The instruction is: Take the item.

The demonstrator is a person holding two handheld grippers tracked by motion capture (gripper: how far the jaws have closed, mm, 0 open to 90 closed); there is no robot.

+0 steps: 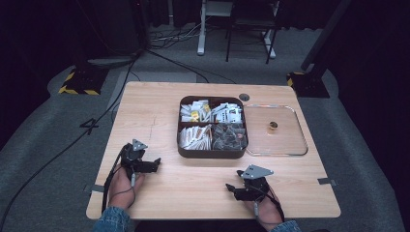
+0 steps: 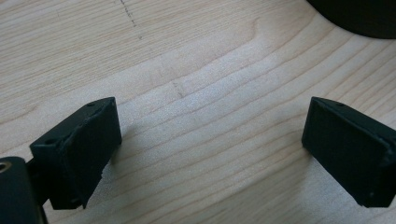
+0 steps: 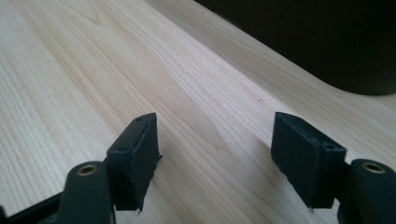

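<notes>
2 hands rest on the near surface [image 1: 159,96], left gripper [image 1: 155,163] and right gripper [image 1: 231,186] both apart and empty, with the divided packet box [image 1: 212,153] farther off, likely awaiting a first reach.

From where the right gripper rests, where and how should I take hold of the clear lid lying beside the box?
Judging by its pose, grip the small gold knob at the centre of the clear lid, coming straight down. The lid lies flat on the table, so its thin rim offers little; the open right gripper sits nearest.
</notes>
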